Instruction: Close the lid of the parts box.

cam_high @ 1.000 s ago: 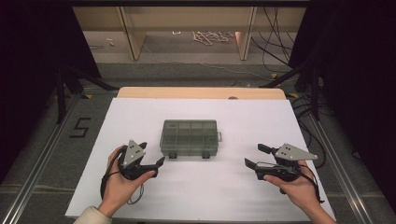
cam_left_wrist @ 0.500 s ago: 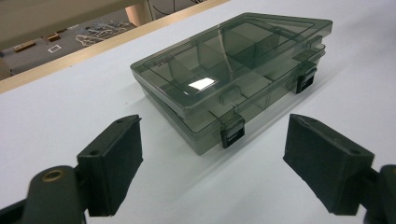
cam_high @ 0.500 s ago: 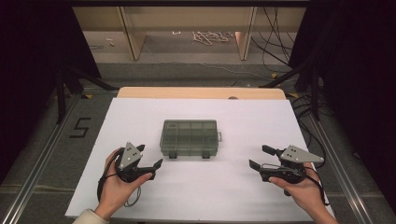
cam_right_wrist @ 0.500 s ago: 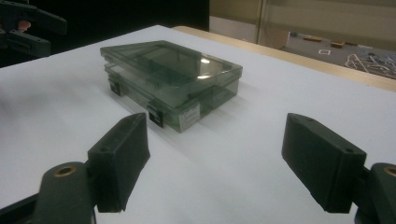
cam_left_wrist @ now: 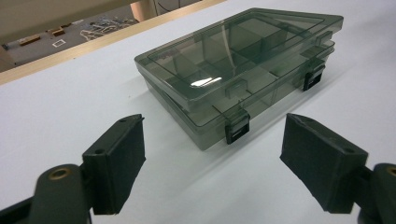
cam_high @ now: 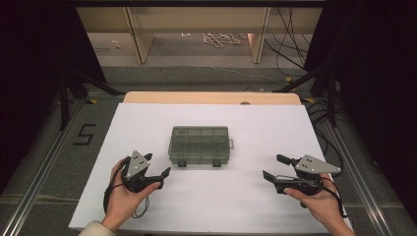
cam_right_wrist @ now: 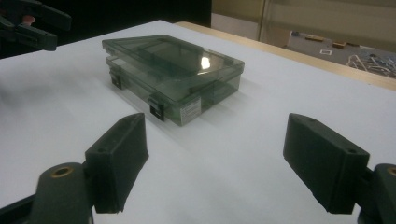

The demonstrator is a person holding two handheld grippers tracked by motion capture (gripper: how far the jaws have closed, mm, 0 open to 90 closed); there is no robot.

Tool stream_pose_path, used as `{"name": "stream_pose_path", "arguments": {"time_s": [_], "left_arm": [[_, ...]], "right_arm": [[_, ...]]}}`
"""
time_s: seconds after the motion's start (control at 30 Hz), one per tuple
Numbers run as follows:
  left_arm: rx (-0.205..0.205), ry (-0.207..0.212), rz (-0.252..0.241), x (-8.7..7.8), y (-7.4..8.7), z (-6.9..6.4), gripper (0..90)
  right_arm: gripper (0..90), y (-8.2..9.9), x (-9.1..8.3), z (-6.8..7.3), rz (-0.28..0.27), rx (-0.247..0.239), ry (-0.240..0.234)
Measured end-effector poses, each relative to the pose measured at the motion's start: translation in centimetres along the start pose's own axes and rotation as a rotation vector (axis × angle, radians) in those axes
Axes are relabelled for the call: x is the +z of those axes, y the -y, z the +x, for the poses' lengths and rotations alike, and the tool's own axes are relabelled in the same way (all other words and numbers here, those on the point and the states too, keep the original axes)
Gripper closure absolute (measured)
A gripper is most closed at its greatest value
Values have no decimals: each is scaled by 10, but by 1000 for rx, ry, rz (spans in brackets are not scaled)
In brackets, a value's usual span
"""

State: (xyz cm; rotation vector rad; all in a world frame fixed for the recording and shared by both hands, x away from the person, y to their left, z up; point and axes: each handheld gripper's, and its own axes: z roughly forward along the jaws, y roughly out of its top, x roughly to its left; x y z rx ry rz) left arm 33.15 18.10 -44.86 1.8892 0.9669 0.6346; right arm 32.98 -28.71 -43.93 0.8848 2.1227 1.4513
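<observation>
White sheeting covers the table (cam_high: 295,123) at the centre of the high view, with dark floor, cables and shelving behind it at the top of the frame. At lower left, the left gripper (cam_high: 158,165) rests in a hand with its jaws spread wide and empty, angled toward the box. At centre sits the compartment box (cam_high: 200,145), a smoky translucent plastic organiser lying flat with its lid down, apart from both grippers. In the left gripper view its two black latches (cam_left_wrist: 236,127) face the near edge, lower centre of the frame. At lower right, the right gripper (cam_high: 275,167) likewise has its jaws parted with nothing between them. The box looks light, rigid and smooth-walled, likely slippery on its glossy lid; its thin walls could flex or crack under a hard squeeze. Its short ends, or the latches for opening, appear the soundest places to grip.
</observation>
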Motion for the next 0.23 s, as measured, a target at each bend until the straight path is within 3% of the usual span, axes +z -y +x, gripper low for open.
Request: {"name": "stream_pose_path", "arguments": {"time_s": [0.03,0.07,0.23], "left_arm": [[2,-1,0,0,0,0,211],[5,-3,-1,0,0,0,211],[4,-8,11,2,2,1,214]], "right_arm": [[221,-1,-2,1,25,6,-4],[221,0,0,0,-2,-2,-6],[214,1,1,1,11,18,-13]]}}
